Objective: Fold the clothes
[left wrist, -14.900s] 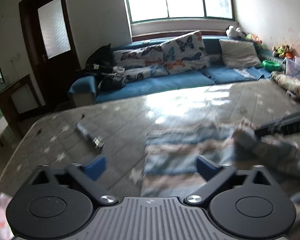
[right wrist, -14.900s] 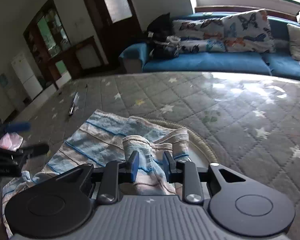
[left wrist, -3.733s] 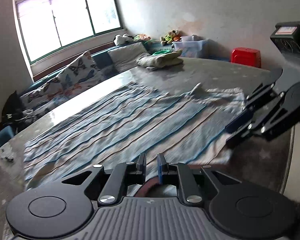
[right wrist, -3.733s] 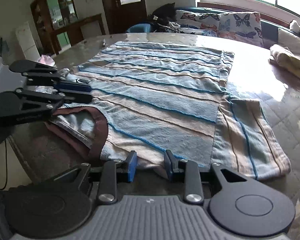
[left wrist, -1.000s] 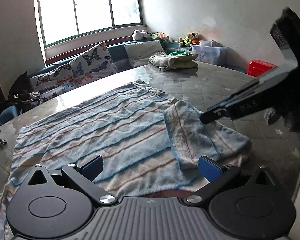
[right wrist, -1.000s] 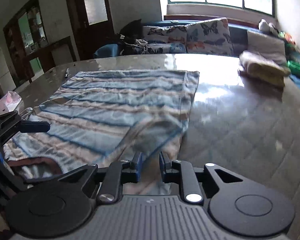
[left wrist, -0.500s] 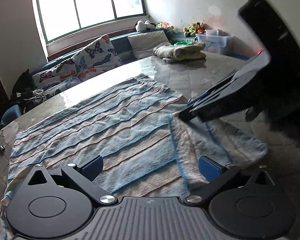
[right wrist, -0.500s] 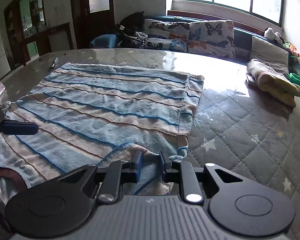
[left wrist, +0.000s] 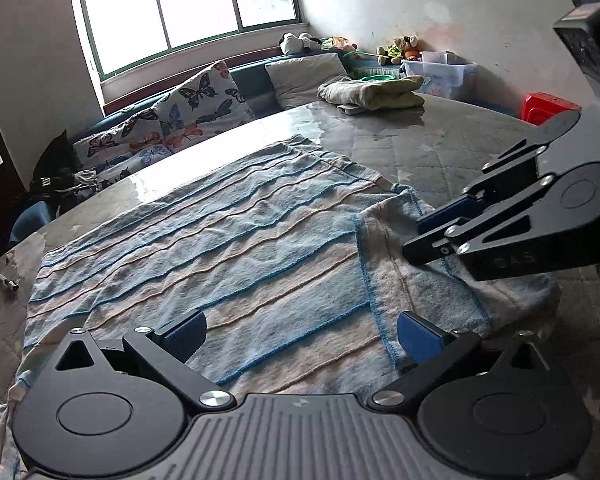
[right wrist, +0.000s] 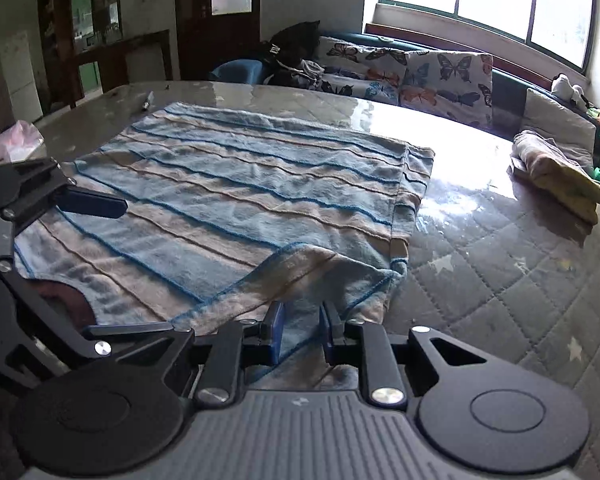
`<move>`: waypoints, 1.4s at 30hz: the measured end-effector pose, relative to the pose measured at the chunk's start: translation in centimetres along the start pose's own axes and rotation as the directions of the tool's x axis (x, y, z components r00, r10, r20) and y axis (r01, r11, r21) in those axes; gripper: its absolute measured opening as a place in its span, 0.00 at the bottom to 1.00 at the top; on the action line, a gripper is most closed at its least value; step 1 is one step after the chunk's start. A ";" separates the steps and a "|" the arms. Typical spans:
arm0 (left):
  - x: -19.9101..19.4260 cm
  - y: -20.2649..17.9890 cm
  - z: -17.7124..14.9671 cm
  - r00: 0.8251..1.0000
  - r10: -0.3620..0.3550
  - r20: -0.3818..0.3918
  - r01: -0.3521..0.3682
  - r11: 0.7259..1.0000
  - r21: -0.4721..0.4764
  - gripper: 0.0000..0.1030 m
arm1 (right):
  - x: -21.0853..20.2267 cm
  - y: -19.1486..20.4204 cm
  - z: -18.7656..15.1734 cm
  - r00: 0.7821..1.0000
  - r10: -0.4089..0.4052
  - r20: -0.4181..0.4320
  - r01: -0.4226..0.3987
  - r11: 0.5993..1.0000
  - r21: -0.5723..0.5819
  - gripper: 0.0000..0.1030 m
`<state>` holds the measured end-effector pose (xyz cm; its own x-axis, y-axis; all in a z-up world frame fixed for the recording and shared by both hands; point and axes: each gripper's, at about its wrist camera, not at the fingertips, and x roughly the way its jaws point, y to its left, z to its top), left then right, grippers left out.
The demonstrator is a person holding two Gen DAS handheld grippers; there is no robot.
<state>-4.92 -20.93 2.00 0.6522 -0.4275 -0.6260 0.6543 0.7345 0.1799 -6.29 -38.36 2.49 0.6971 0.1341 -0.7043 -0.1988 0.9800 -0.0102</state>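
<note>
Striped garment spread flat at the near edge of the table, long axis running toward the far edge. Its folded-in sleeve lies pinched in the right gripper; the left gripper, jaws spread and empty, hovers over the near hem. Sofa beyond.

From my left wrist feed, faint embossed letters, seemingly "DAS", mark the right hand-held gripper; I read nothing else.
</note>
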 end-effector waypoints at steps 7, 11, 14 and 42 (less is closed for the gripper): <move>-0.9 0.7 -0.4 1.000 0.010 0.009 -0.010 1.000 -0.030 1.00 | -2.3 1.5 -1.5 1.000 0.023 -0.008 -0.023 0.999 -0.025 0.19; -1.5 1.0 -0.8 1.000 0.015 0.013 -0.014 0.999 -0.039 1.00 | -3.0 2.0 -2.7 1.000 0.020 -0.019 -0.020 1.000 -0.019 0.19; -2.3 1.6 -1.2 0.999 0.025 0.020 -0.024 0.998 -0.060 1.00 | -4.0 2.2 -3.4 1.000 0.009 -0.008 -0.009 1.000 -0.005 0.21; -10.3 20.2 -11.8 0.863 0.460 -0.210 -0.493 0.677 -0.546 0.84 | -1.5 2.6 -2.4 0.999 0.017 0.027 -0.018 0.999 0.048 0.31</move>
<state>-2.95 4.59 3.11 0.7832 0.0791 -0.6167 -0.0880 0.9960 0.0161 -9.52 -36.34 1.86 0.7121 0.1548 -0.6848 -0.1784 0.9833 0.0368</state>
